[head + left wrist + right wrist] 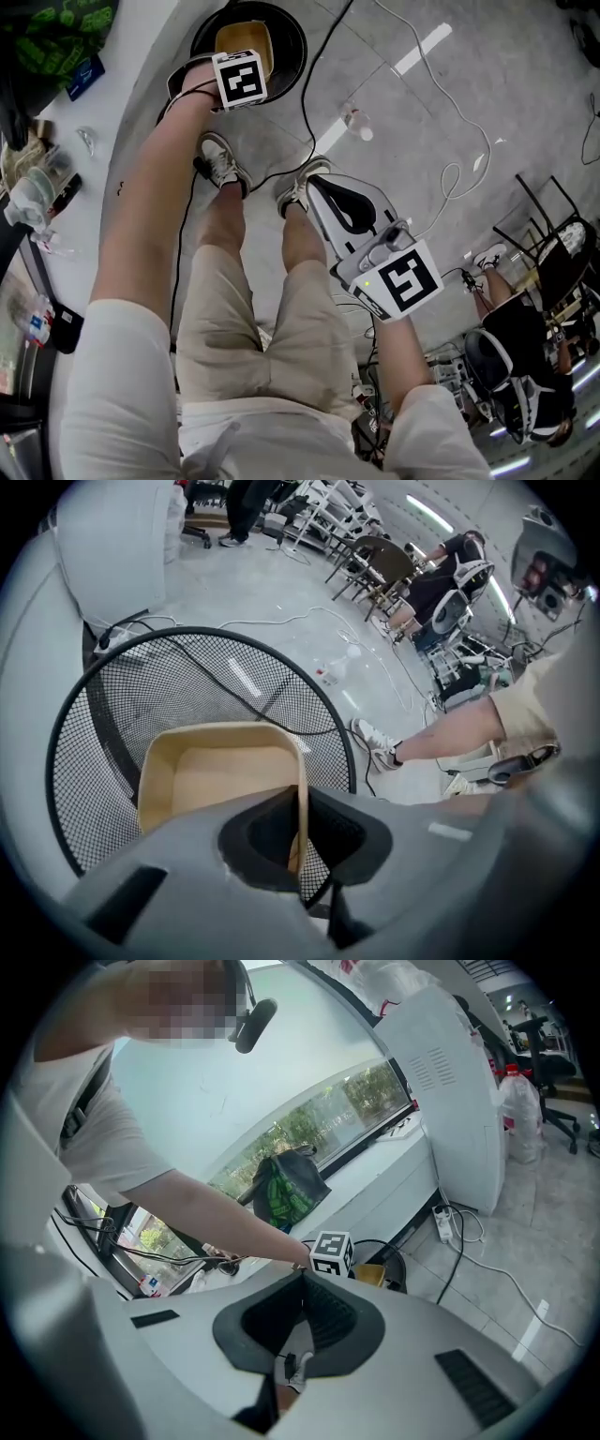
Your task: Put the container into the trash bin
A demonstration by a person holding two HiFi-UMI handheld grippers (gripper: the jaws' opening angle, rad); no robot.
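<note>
**A:** How is the left arm set?

**B:** The left arm (155, 197) reaches straight out ahead, bare below the sleeve. The left gripper (300, 803) at its end tips steeply down over the trash bin (292, 42).

**A:** And its jaws?

**B:** They are clamped on one side wall of the container (220, 772), a shallow tan tray, and the wall stands up between them. The container hangs open side up within the ring of the bin's round rim, over the black mesh. Whether it touches the mesh I cannot tell.

**A:** The other hand?

**B:** The right gripper (302, 1283) is held low beside the right leg, well apart from the bin and pointing toward it. Its jaws are together with nothing between them.

**A:** What is underfoot?

**B:** A glossy grey floor (422, 122) with strip lights reflected in it and thin cables (450, 178) looping across. The bin stands on it just ahead of the person's shoes (221, 161). Beside it is a white bench (112, 122) cluttered with small things and a green patterned bag (58, 33).

**A:** Further off?

**B:** A window (356, 1101) runs behind the bench and a tall white cabinet (450, 1082) stands at its end. Off to the right a seated person (520, 361) sits among dark chairs (553, 244).
</note>
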